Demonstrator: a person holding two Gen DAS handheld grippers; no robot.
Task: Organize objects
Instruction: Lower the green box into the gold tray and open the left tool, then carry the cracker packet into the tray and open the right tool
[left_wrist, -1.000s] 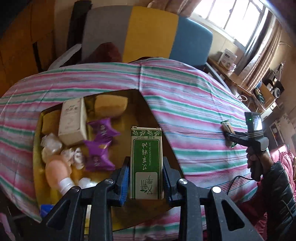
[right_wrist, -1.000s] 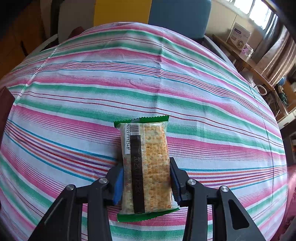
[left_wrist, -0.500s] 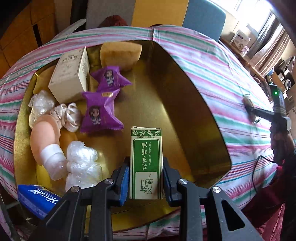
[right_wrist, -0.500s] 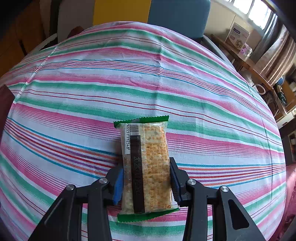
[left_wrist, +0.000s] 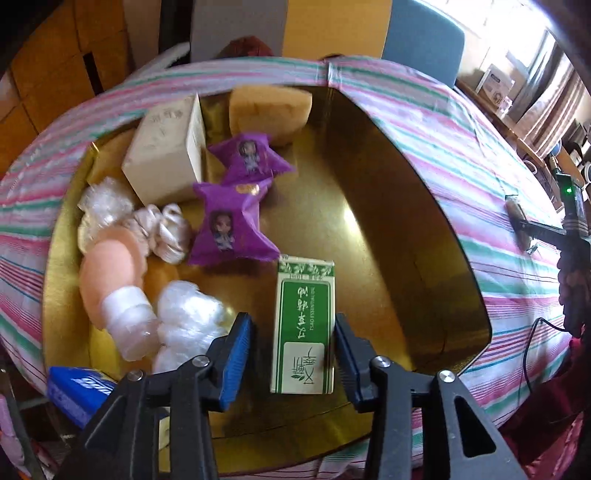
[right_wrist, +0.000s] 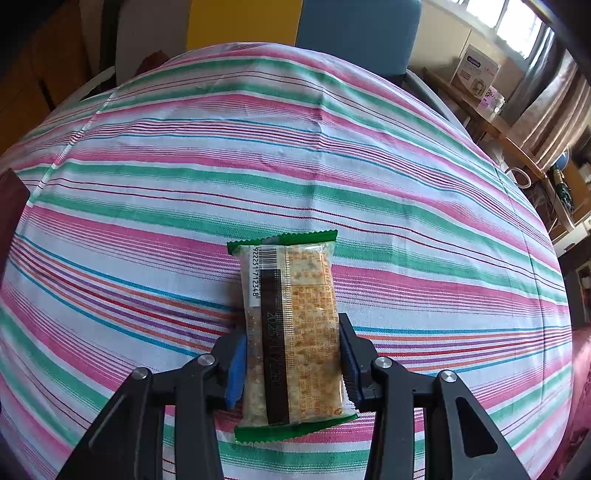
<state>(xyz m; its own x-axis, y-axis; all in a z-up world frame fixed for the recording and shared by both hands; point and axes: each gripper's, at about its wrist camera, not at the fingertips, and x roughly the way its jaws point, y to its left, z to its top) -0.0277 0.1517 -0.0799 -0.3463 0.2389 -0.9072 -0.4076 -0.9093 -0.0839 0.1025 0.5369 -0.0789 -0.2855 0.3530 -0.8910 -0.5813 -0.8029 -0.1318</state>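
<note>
Two grippers: left (left_wrist: 291, 354) spread wide around green box (left_wrist: 304, 328) in tray (left_wrist: 424, 258); right (right_wrist: 291, 358) clamped on cracker pack (right_wrist: 291, 328)

The right hand-held gripper (right_wrist: 291, 360) is closed on a cracker packet (right_wrist: 291, 328), its blue-padded fingers (right_wrist: 236, 369) pressing both long sides of the lower half. The packet is clear with green crimped ends, a barcode strip and a dark band along its length, and it points straight ahead of the fingers. Beneath it lies the counter (right_wrist: 221, 155), covered in pink, green and white striped cloth. Beyond the counter's far edge, ahead of the gripper, stands a blue chair back (right_wrist: 354, 33).
</note>
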